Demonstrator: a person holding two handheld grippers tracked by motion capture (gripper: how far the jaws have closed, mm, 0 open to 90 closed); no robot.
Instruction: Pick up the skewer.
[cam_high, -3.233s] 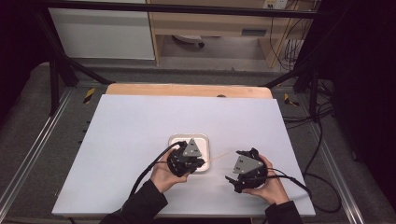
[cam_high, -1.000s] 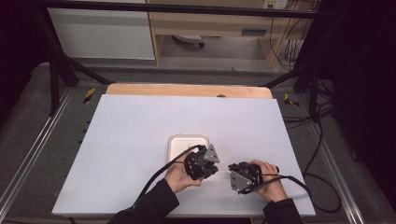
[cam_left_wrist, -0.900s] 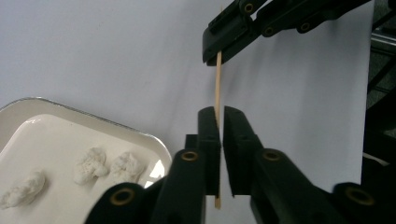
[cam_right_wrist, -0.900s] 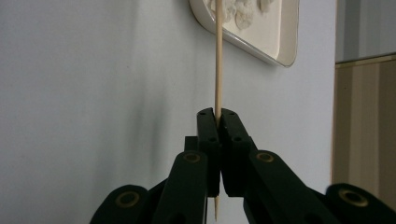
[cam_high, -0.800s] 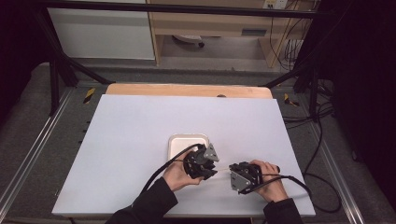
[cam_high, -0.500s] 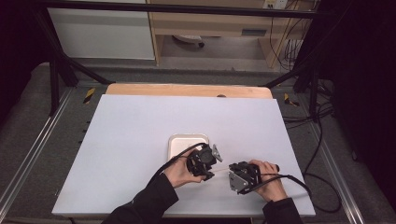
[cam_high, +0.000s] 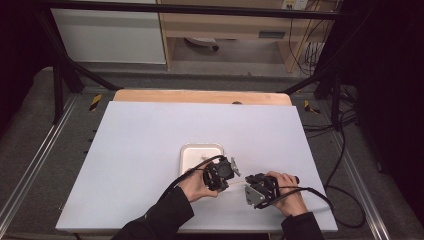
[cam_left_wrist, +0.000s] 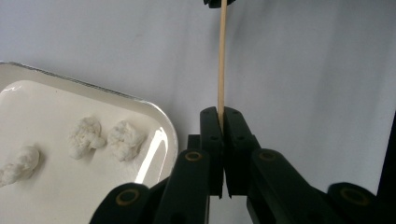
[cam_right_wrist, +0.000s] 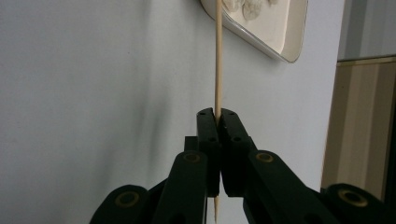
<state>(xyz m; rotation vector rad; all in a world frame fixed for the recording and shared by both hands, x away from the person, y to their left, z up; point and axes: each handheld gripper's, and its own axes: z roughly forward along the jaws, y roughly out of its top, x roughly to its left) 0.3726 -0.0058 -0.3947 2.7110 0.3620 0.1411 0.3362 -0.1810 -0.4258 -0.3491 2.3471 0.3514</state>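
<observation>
A white sheet is covering the desk (cam_high: 150, 150), with a strip of bare wood showing along its far edge; a white tray (cam_high: 192, 155) is sitting near the middle of the sheet, toward the person's side. In the left gripper view the tray (cam_left_wrist: 159, 121) is holding several small white lumps (cam_left_wrist: 125, 140). The left tool (cam_high: 220, 174) is hanging just beside the tray's near right corner, and the right tool (cam_high: 257, 189) is hovering close to its right, both held in the person's hands. A thin wooden skewer (cam_high: 236, 183) is spanning the gap between them; the left tool (cam_left_wrist: 220, 122) is pinching the skewer (cam_left_wrist: 221, 60) with its jaws closed tight on it, and the right tool (cam_right_wrist: 215, 117) is likewise clamping the same skewer (cam_right_wrist: 218, 56), which is running on toward the tray (cam_right_wrist: 285, 42).
</observation>
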